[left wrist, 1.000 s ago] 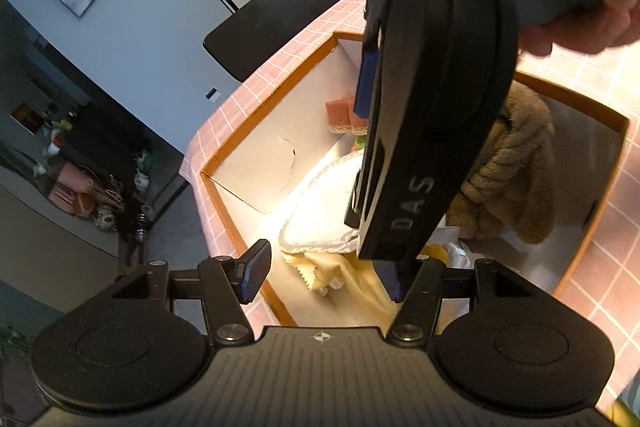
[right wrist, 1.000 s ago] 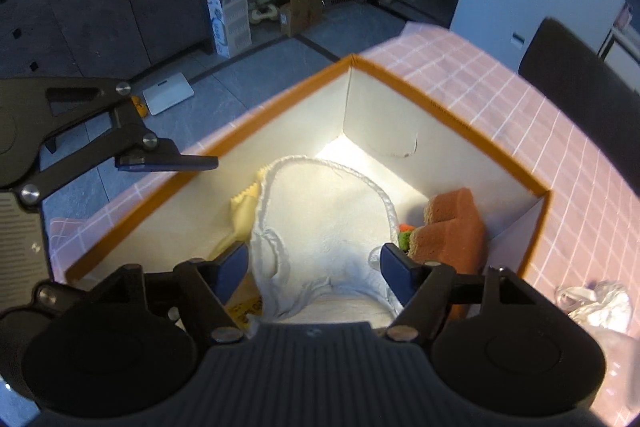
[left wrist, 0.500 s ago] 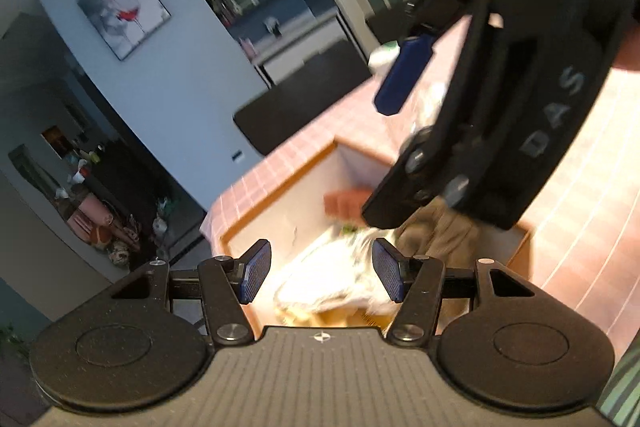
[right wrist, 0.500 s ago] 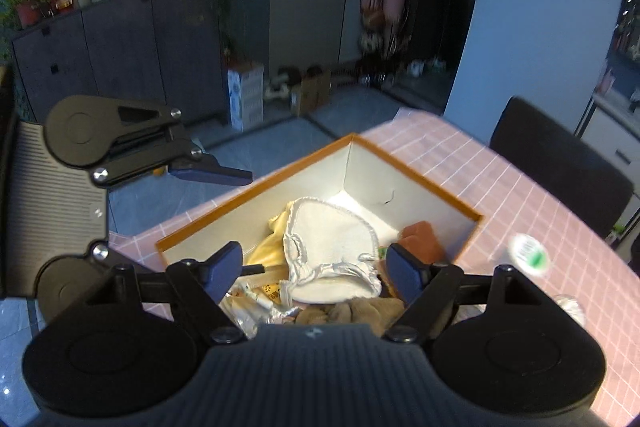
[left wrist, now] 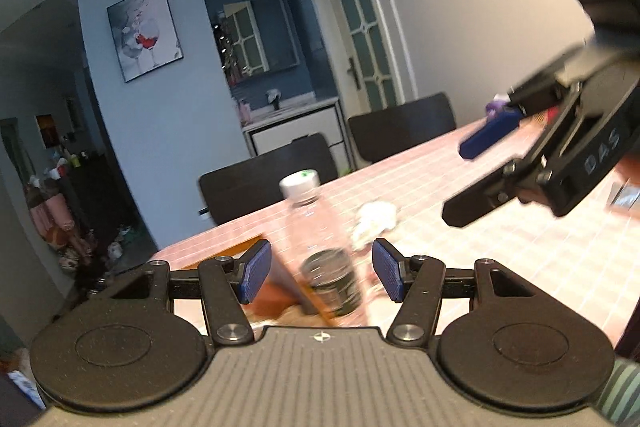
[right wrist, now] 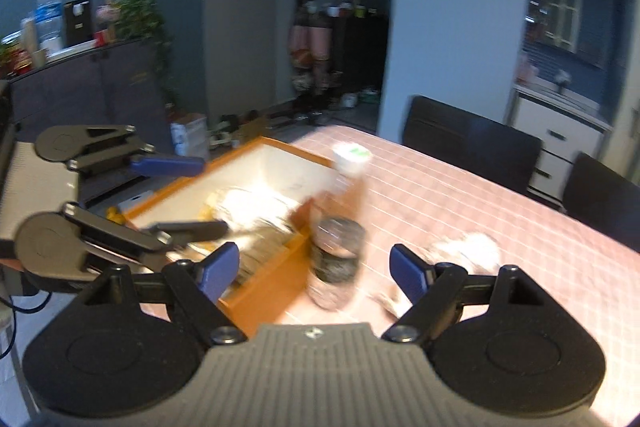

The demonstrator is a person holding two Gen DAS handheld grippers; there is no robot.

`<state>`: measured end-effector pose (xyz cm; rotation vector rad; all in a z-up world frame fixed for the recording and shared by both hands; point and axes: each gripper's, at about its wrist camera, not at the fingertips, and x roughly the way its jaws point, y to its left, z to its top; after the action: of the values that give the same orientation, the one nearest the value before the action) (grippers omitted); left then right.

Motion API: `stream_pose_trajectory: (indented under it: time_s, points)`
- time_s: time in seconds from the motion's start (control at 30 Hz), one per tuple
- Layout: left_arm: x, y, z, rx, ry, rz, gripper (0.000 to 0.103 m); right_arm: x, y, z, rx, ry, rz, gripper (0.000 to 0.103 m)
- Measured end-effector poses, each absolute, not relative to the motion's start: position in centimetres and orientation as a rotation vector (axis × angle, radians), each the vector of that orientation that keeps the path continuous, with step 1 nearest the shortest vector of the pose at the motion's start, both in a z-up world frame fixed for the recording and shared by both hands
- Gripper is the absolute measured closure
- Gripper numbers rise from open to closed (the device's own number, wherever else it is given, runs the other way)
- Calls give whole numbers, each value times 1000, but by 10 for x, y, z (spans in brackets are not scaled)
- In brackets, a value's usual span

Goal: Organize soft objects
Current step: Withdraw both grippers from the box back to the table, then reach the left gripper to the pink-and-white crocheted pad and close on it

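A: Lifting clear of the orange box (right wrist: 276,291), both grippers now face across the table; the white cloth stays inside, so that item looks stowed.

B: Next piece? Left gripper (left wrist: 322,275) is open and empty, right gripper (right wrist: 314,269) is opening, empty; a crumpled white wad (right wrist: 466,251) lies far right of the bottle (right wrist: 340,227).

box contents (right wrist: 256,223) blurred; bottle (right wrist: 340,223) smeared

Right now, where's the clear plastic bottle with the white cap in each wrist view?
Left wrist: clear plastic bottle with the white cap stands at lower centre, just right of the orange-rimmed box corner.
Right wrist: bottle at centre, against the box's right rim.
Shared landmark: crumpled white cloth right of the bottle.
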<state>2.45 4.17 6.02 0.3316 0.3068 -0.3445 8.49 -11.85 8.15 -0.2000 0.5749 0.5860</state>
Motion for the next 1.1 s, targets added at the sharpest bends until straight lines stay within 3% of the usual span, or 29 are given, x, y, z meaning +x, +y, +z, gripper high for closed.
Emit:
stream_pose_trajectory:
  time_s: [0.33,0.67,0.77,0.83,1.0,1.1]
  points:
    - [36,-13,46,301,342,-500,35,106,-197,47,-81,716,402,23]
    - [86,-59,7,327,499,-502,34,140,-233,4,-118,796,348,23]
    - [106,-68,-5,277,560,-461,30,156,-233,-7,-160,787,350,27]
    - [118,-73,-11,247,590,-429,16,167,-236,-17,-199,788,324,29]
    - [153,-88,-21,189,644,-336,13,199,-249,-41,-173,846,303,33]
    - [177,-96,-34,180,680,-263,6,209,-255,-51,-139,878,308,33]
